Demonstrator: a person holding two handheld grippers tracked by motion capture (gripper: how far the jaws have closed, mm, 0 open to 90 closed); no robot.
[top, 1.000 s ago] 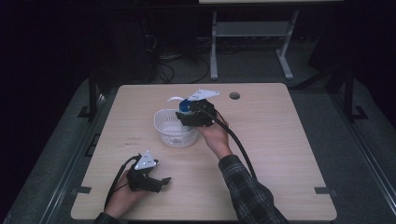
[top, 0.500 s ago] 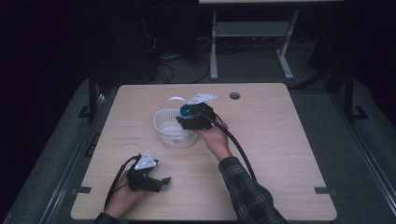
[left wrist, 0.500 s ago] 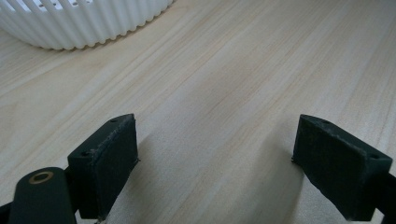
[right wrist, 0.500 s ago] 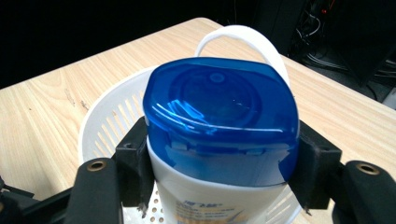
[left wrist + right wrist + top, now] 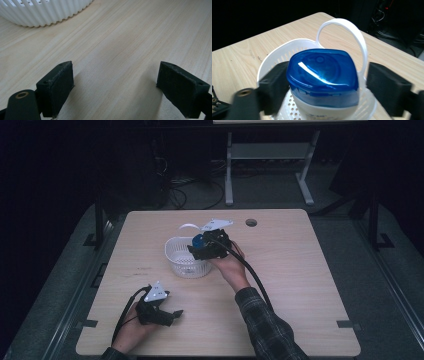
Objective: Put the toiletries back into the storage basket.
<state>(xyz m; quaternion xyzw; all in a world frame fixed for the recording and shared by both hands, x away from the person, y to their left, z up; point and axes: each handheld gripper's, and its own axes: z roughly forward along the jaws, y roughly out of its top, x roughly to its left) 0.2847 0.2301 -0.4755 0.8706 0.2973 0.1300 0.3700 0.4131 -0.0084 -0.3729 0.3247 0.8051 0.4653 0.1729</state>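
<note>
Near the centre of the high view, the right gripper [image 5: 204,246] holds a white bottle with a blue cap [image 5: 322,75] over the white slotted basket [image 5: 176,254]. In the right gripper view the left jaw touches the bottle while the right jaw stands just off it, so whether it is firmly clamped I cannot tell. To set it down well, lower it straight into the basket's middle, clear of the looped handle [image 5: 342,30]. The left gripper [image 5: 167,314], jaws apart, rests at lower left on the wooden table [image 5: 300,270].
</note>
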